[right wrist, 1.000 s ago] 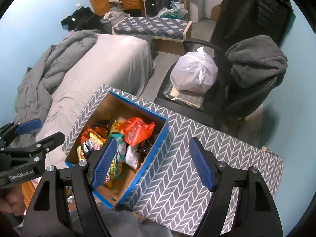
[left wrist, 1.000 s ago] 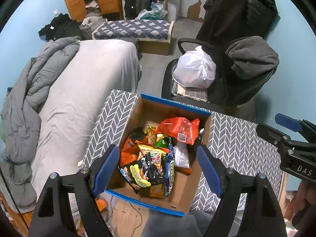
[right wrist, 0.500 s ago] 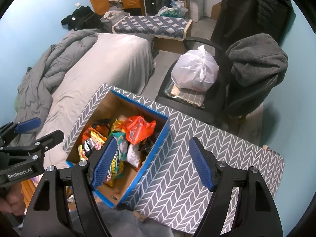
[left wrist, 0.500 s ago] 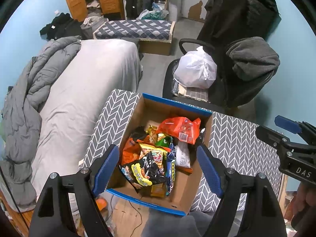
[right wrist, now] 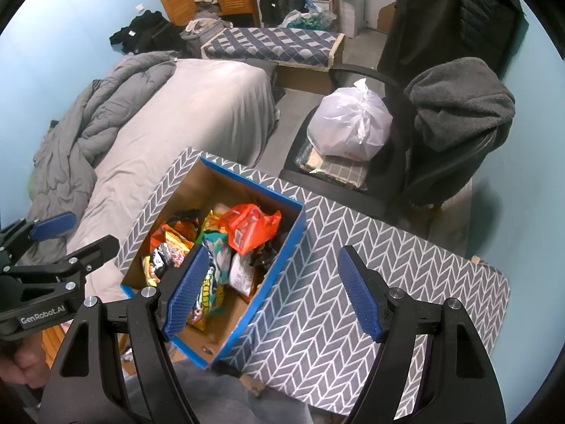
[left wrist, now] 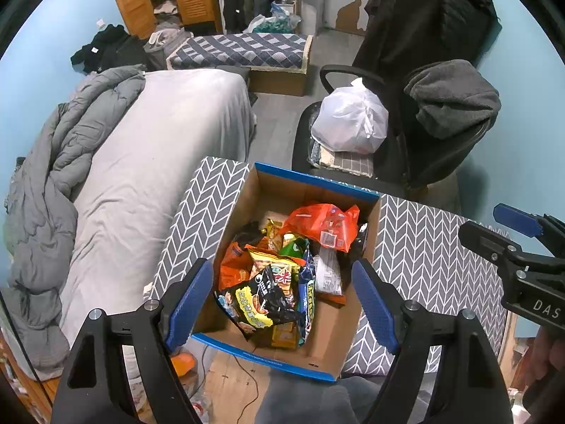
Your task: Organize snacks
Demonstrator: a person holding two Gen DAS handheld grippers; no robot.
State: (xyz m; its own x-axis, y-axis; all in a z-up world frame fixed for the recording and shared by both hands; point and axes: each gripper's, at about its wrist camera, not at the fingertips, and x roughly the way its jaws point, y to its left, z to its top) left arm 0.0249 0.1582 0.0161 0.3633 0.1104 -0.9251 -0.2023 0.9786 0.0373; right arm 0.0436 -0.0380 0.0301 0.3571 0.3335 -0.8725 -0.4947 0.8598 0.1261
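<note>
An open cardboard box with a blue rim (left wrist: pixel 314 178) (right wrist: pixel 298 212) sits on a grey chevron-patterned table (left wrist: pixel 427 247) (right wrist: pixel 335 282). Inside lie several snack packets: an orange-red bag (left wrist: pixel 323 224) (right wrist: pixel 252 228) on top, a black and yellow packet (left wrist: pixel 261 300), orange packets (left wrist: pixel 233 265). My left gripper (left wrist: pixel 282 300) hangs open high above the box, nothing between its blue pads. My right gripper (right wrist: pixel 272 288) is open too, above the box's right wall and the table, and empty. Each gripper shows at the edge of the other's view.
A bed with grey sheet and bunched duvet (left wrist: pixel 141 162) runs along the left of the table. Behind the table stands a black office chair (left wrist: pixel 416 134) with a white plastic bag (left wrist: pixel 349 120) on its seat. A low patterned bench (left wrist: pixel 240 51) and wardrobe lie further back.
</note>
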